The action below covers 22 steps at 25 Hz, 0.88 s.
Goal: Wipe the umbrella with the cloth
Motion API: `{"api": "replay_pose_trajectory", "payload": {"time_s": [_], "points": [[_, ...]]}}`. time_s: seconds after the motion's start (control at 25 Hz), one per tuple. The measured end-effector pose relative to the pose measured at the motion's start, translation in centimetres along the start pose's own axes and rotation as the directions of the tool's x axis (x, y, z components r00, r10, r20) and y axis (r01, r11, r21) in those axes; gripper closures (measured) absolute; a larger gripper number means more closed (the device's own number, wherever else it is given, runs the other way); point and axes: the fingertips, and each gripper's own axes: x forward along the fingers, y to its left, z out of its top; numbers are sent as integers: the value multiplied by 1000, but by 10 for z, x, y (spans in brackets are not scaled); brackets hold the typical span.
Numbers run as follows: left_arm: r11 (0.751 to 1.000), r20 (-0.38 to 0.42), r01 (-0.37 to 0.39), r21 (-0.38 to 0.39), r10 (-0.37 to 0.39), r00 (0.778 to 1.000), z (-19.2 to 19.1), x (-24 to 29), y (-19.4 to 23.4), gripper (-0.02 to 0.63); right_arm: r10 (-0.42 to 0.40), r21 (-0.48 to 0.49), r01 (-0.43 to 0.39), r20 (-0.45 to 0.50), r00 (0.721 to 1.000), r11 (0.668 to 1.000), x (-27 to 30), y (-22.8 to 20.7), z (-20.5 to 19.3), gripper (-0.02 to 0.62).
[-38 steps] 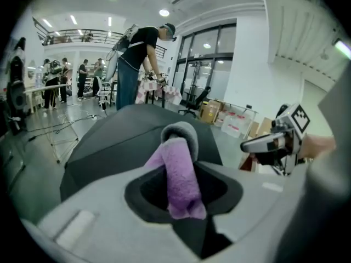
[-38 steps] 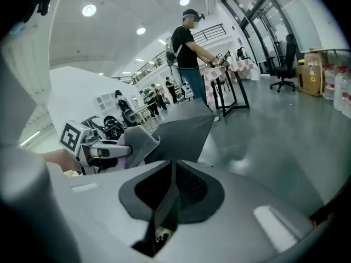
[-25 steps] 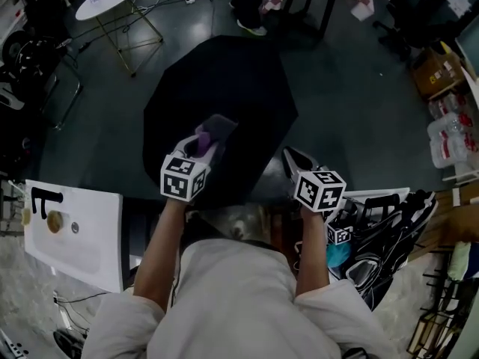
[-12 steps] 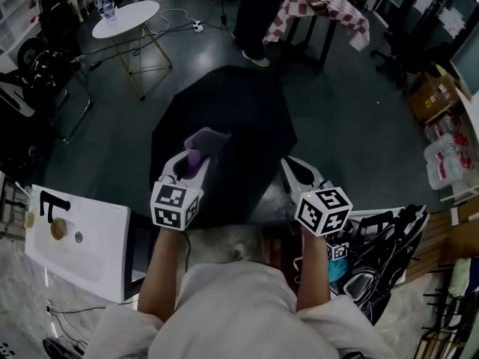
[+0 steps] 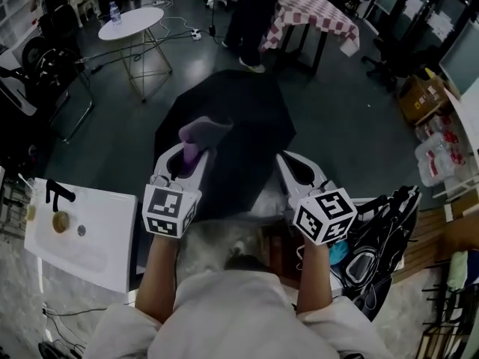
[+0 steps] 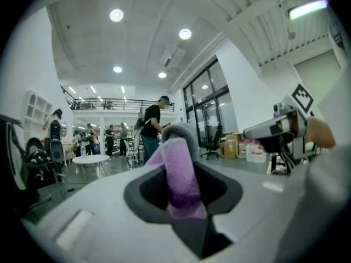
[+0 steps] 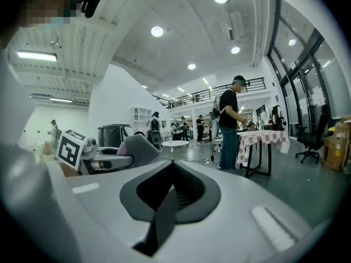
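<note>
Left gripper [image 5: 188, 154] level, clamping cloth [image 5: 202, 131]; right gripper [image 5: 290, 161] level.

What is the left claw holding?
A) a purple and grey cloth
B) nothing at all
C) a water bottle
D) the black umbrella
A: the left gripper view shows the purple and grey cloth pinched between the jaws of the left claw, sticking up out of them.
</note>
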Motion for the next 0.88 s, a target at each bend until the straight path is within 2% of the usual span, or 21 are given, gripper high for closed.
{"api": "replay_pose_trajectory", "payload": {"time_s": [0.28, 0.44, 0.6, 0.88], "points": [[1000, 46, -2, 23, 1, 999, 16, -69, -17, 491, -28, -49, 29, 36, 999, 998, -43, 49, 7, 591], [1000, 56, -3, 31, 1, 998, 20, -99, -25, 491, -12, -65, 15, 47, 999, 998, -55, 75, 10, 591], [999, 63, 1, 52, -4, 998, 24, -117, -31, 490, 15, -88, -11, 44, 999, 996, -62, 96, 11, 591], [998, 70, 0, 55, -4, 998, 26, -136, -32, 489, 15, -96, -11, 43, 999, 995, -66, 110, 9, 591]]}}
